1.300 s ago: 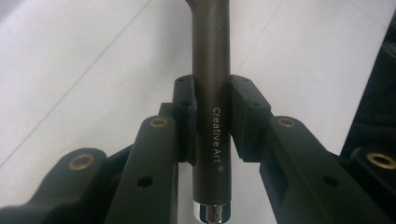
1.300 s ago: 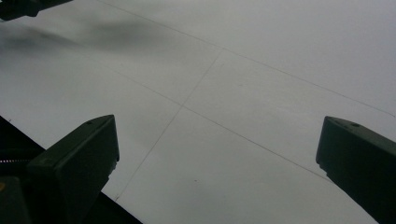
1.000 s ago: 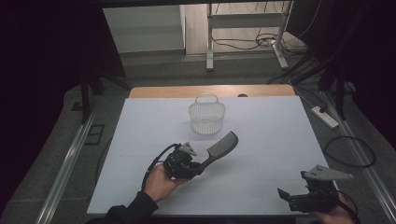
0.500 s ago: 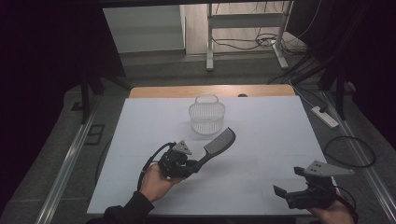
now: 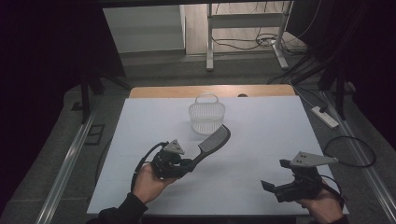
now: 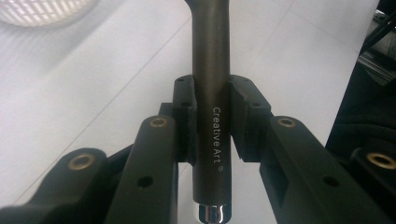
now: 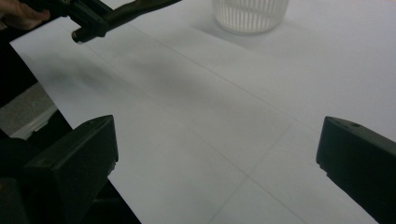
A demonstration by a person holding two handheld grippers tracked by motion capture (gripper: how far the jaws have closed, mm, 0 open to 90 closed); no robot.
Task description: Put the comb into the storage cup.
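Observation:
A dark comb [image 5: 214,140] with a round handle marked "Creative Art" [image 6: 211,93] is held up over the table, angled toward the white basket [image 5: 206,114]. My left gripper [image 5: 185,164] is shut on the comb's handle, jaws pressed to both sides [image 6: 211,126]. The comb's toothed end hangs just right of and in front of the basket. My right gripper [image 5: 275,184] stands open near the table's front right edge, nothing between its jaws [image 7: 215,154]. The right gripper view shows the comb's handle end [image 7: 126,16] far left and the basket [image 7: 250,11] ahead.
White sheet covers the table [image 5: 261,135], with a wooden strip along the far edge. A power strip [image 5: 325,116] and cables lie on the floor at right. A metal rail [image 5: 70,163] runs along the left side.
The left gripper has lifted the comb slightly and carried it a little toward the basket. The right gripper has shifted slightly left and up near the front edge.

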